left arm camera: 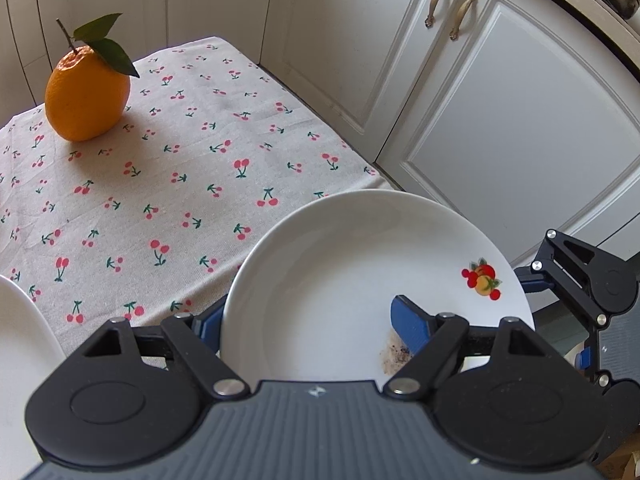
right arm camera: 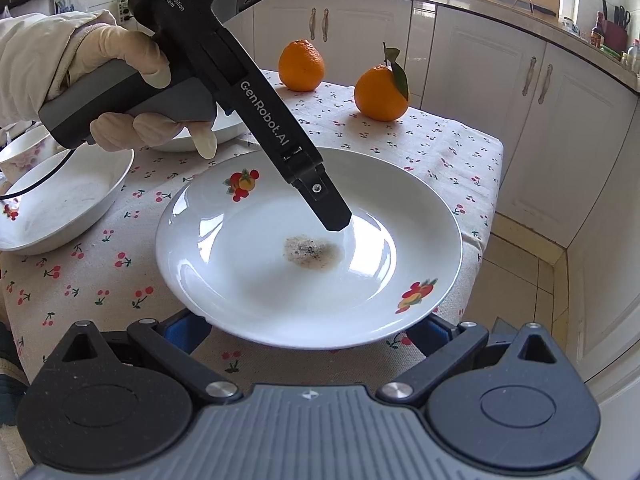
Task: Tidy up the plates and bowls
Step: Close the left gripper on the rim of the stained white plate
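Observation:
A white plate [left arm camera: 340,256] [right arm camera: 248,276] with fruit decals and a brownish stain [right arm camera: 310,252] lies at the near right corner of the cherry-print table [right arm camera: 448,148], its rim past the table edge. My left gripper [left arm camera: 308,312], held by a gloved hand [right arm camera: 120,52], straddles the plate's side. One finger [right arm camera: 334,216] rests inside the plate by the stain and the other sits outside the rim, so the jaws look clamped on it. My right gripper [right arm camera: 308,328] [left arm camera: 580,280] stands wide open, both fingertips tucked below the plate's near rim.
Two oranges [right arm camera: 301,65] [right arm camera: 382,94] stand at the table's far side. A shallow white dish [right arm camera: 60,208], a second dish [right arm camera: 228,130] and a flowered cup [right arm camera: 20,152] sit at the left. White cabinets [left arm camera: 500,120] close in beyond the table's right edge.

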`<state>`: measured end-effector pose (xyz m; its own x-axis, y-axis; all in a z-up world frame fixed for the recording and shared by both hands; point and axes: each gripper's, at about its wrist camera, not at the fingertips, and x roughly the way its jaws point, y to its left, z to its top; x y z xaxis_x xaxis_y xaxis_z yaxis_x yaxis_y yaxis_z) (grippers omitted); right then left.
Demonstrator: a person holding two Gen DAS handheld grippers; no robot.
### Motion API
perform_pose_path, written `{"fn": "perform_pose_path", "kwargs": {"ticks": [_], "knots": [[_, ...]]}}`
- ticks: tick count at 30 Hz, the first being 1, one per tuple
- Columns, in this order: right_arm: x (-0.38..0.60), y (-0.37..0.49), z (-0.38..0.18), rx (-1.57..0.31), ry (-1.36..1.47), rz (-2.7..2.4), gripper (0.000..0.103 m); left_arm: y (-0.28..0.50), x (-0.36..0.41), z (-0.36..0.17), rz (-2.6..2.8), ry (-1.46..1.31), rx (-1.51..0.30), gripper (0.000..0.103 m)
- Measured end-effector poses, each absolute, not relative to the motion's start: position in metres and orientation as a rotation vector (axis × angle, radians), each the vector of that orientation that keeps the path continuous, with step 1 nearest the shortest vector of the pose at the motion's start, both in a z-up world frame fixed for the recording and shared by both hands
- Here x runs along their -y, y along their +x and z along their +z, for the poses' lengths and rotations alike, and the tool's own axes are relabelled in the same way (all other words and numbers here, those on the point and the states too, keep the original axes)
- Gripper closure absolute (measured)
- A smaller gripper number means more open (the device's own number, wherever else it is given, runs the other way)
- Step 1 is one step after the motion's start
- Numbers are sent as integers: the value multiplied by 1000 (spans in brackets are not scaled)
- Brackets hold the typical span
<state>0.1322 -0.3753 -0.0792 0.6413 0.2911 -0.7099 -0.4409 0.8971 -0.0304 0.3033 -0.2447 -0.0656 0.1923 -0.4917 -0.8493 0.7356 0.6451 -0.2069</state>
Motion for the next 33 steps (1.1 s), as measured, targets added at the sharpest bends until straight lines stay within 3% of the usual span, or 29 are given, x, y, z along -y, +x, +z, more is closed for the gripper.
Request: {"fn": "perform_pose_path", "kwargs": {"ticks": [33], "knots": [[373, 139, -85, -789, -198, 386, 0, 303, 252, -66, -846, 326, -1027, 18]]}}
